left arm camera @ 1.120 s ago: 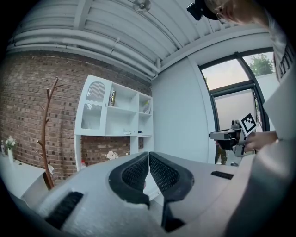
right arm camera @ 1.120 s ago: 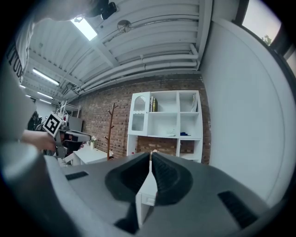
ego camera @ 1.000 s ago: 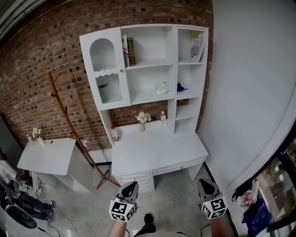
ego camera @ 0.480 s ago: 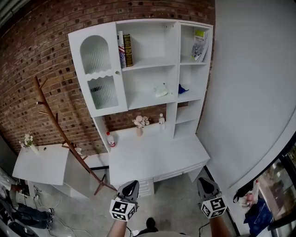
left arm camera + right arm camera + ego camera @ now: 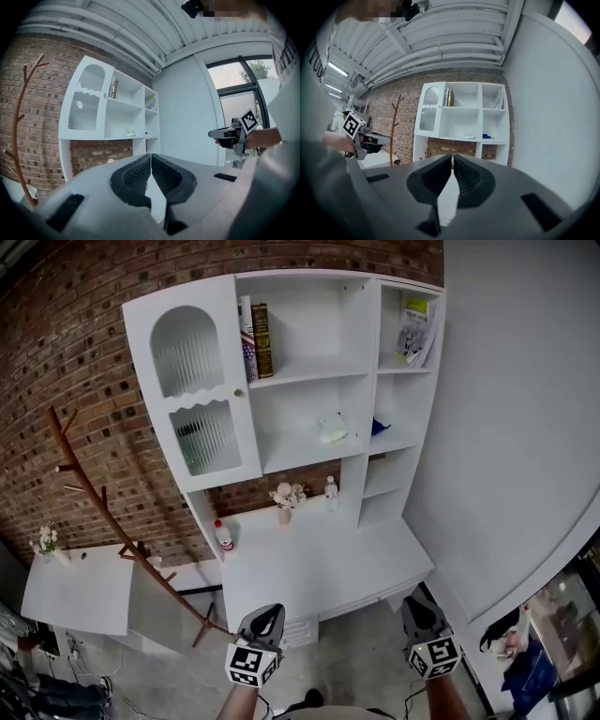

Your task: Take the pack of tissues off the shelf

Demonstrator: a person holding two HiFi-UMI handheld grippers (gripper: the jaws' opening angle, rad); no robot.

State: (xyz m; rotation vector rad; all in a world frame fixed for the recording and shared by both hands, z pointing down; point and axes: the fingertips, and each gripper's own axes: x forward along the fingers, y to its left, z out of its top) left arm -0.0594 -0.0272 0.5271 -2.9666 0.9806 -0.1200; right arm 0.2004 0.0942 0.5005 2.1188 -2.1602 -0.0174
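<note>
At the bottom of the head view, the left gripper point(image 5: 267, 613) and right gripper point(image 5: 419, 604) are dark grey wedges, each carrying 1 white cube point(image 5: 248, 664) with black square markers. Their black pads point(image 5: 136, 174) are ribbed. The person wears a white top point(image 5: 287, 84) with dark lettering.

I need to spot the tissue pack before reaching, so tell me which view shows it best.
The head view: the tissue pack lies in plain sight on the middle shelf. The right gripper view shows it only as a small pale speck, the left gripper view smaller still, from the side.
</note>
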